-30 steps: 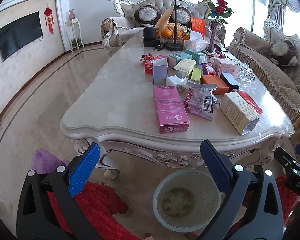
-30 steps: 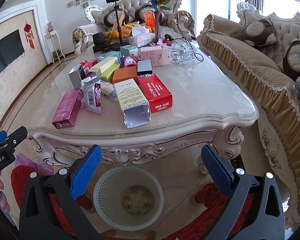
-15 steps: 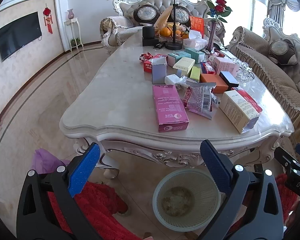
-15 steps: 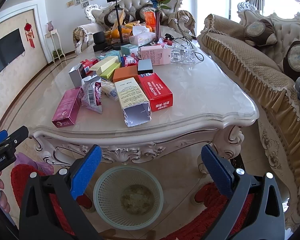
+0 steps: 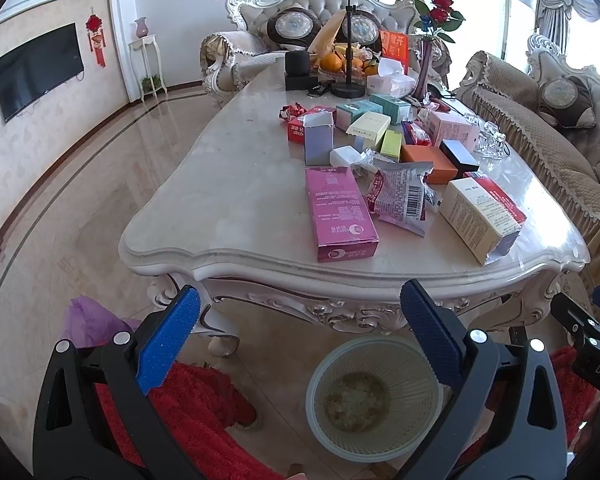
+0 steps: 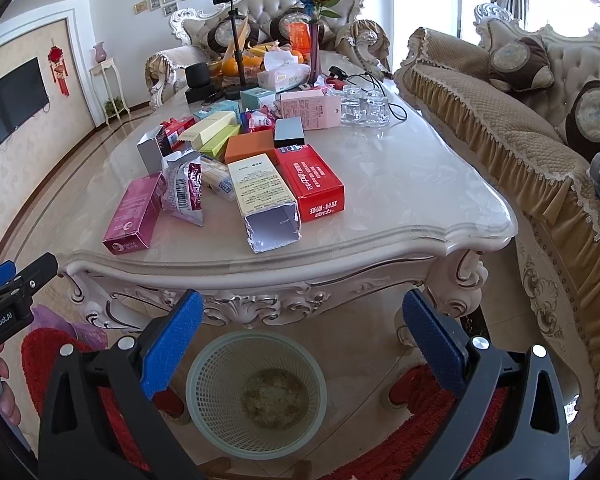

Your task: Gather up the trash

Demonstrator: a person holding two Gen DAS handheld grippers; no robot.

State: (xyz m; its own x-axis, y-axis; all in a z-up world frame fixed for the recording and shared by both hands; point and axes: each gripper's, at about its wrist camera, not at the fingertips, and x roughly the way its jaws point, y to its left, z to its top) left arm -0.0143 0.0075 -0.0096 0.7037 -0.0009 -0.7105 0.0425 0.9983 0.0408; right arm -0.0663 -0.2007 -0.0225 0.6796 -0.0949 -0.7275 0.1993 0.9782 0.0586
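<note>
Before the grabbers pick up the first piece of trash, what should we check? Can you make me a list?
1. Left gripper empty, jaws apart: ok.
2. Right gripper empty, jaws apart: ok.
3. Basket upright on the floor in front of the table, with room inside: ok; only some bits lie at the bottom.
4. Trash near the table's front edge: ok; the pink box, snack bag and cream box lie nearest.
5. Cream box empty: ok; its open end shows a bare inside.
6. Other boxes empty, so really trash: cannot tell; most look closed.
</note>
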